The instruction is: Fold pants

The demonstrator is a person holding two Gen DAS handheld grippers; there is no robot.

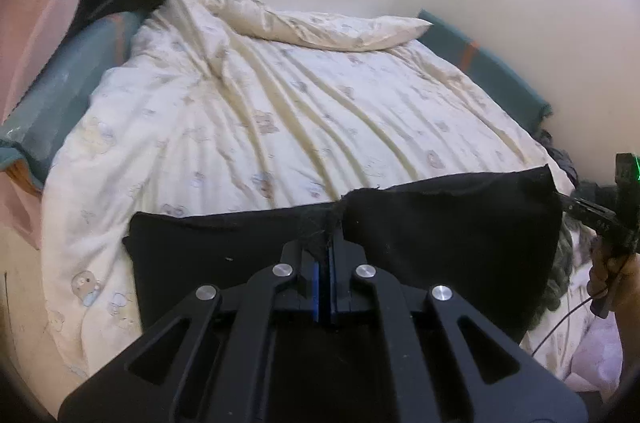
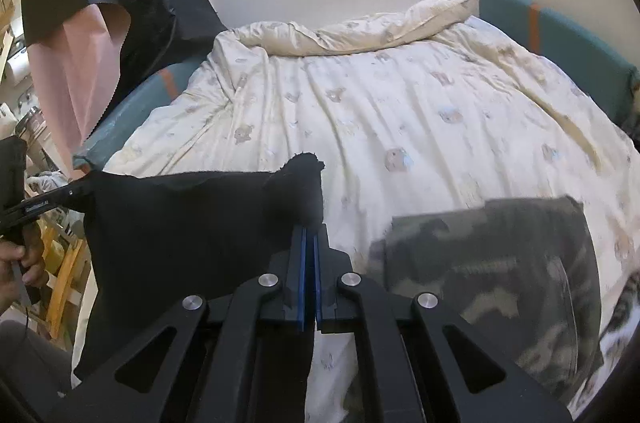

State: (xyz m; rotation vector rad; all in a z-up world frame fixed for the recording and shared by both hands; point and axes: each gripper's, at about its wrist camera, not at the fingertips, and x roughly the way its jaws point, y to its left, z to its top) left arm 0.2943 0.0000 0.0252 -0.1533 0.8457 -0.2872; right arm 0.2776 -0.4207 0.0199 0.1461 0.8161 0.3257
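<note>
The black pants (image 1: pixel 440 231) are held stretched between both grippers above the near part of the bed. My left gripper (image 1: pixel 327 247) is shut on the pants' top edge near its middle in the left wrist view. My right gripper (image 2: pixel 310 229) is shut on a corner of the pants (image 2: pixel 180 223). In the left wrist view the right gripper (image 1: pixel 560 197) grips the pants' far right corner. In the right wrist view the left gripper (image 2: pixel 86 189) holds the left edge. The pants hang down from the held edge.
A cream duvet with a bear print (image 1: pixel 280 103) covers the bed, bunched at the far end. A folded camouflage garment (image 2: pixel 492 263) lies on the bed at the right. Teal bed sides (image 2: pixel 560 31) run along both edges. A pink curtain (image 2: pixel 80 71) hangs at left.
</note>
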